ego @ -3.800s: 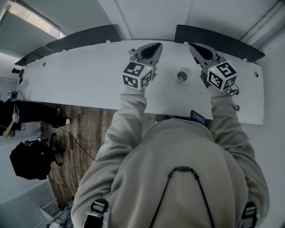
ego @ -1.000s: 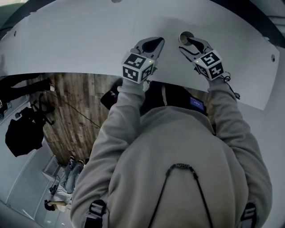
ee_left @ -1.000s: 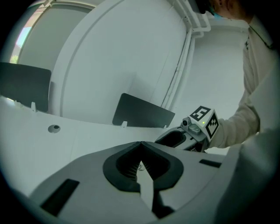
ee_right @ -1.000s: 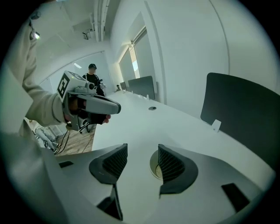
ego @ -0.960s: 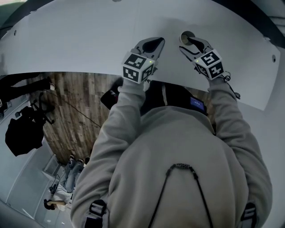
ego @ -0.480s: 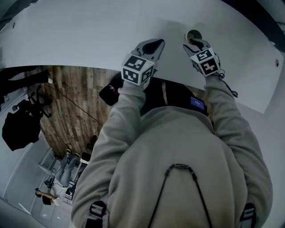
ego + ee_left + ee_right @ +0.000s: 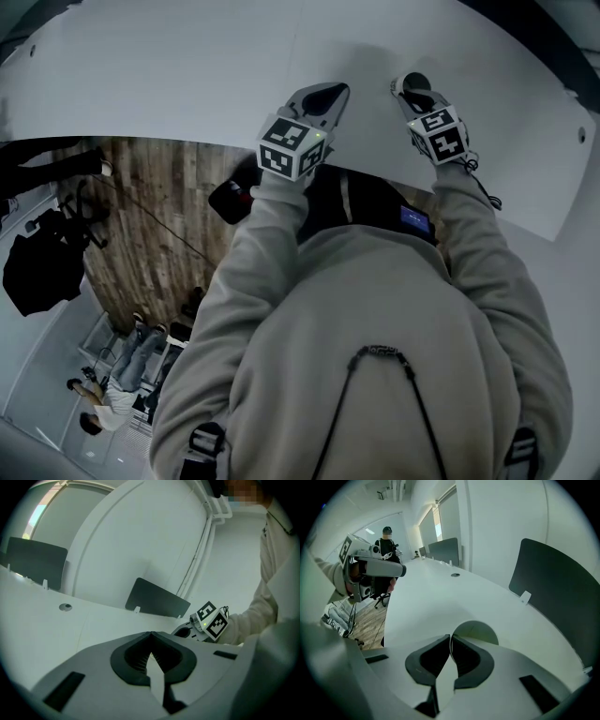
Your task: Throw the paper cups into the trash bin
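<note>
A white paper cup [image 7: 413,82] stands upright on the long white table [image 7: 187,75], its round mouth [image 7: 477,631] just beyond my right gripper's jaws. My right gripper [image 7: 410,92] reaches onto the cup from the near side. Its jaws are closing, and in the right gripper view [image 7: 450,641] the near wall of the cup is pinched between the dark pads. To the left, my left gripper [image 7: 330,91] hovers over the table with its jaws shut [image 7: 150,653] and nothing between them. No trash bin is in view.
Dark divider panels [image 7: 157,599] [image 7: 553,583] stand along the table's far edge. The table's near edge runs just behind both grippers, with wooden floor [image 7: 141,216] below it. A person [image 7: 386,536] stands at the far end and a black chair [image 7: 37,272] sits on the floor.
My right gripper has moved forward onto the cup and its wide jaws have closed on the cup's near wall. The left gripper has hardly moved.
</note>
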